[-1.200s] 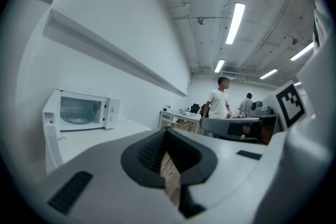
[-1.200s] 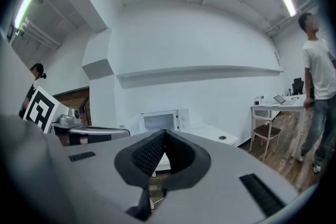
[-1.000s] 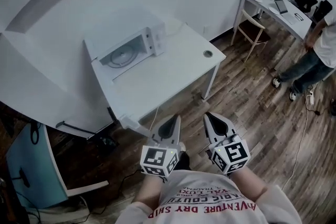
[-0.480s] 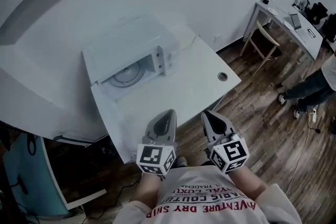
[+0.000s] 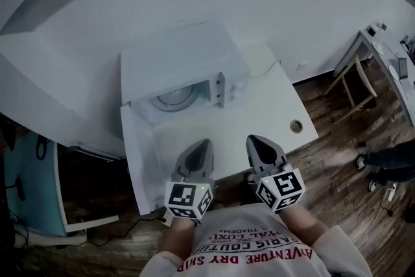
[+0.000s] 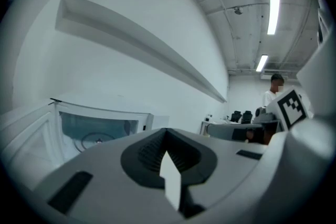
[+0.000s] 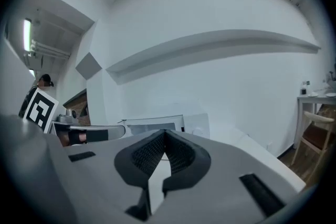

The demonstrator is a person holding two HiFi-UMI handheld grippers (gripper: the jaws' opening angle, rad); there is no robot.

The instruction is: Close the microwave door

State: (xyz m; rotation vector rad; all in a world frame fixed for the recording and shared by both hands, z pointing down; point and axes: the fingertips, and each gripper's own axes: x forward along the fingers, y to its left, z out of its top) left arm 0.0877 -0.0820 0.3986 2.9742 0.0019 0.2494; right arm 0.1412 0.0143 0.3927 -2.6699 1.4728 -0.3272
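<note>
White tabletop [image 5: 259,107] now fills the middle of the head view. A second ago it sat further off, so the person has walked up to its near edge.

The microwave [image 5: 181,58] stands at the back of the tabletop, against the wall. Its cavity is exposed and the glass turntable [image 5: 172,99] shows inside. The microwave door [image 5: 137,159] is wide open, swung out to the left so that it reaches towards the person along the left side of the tabletop.

The left gripper [image 5: 200,144] has come just beside that door's free end. The right gripper [image 5: 258,141] hangs near it, over the front edge of the tabletop. Neither touches anything.

Both pairs of fingers [image 6: 142,155] [image 7: 142,157] are clenched, tips together, with nothing between them.

The approach looks done. The push has not begun, and the left gripper seems best placed to sweep the door round.
</note>
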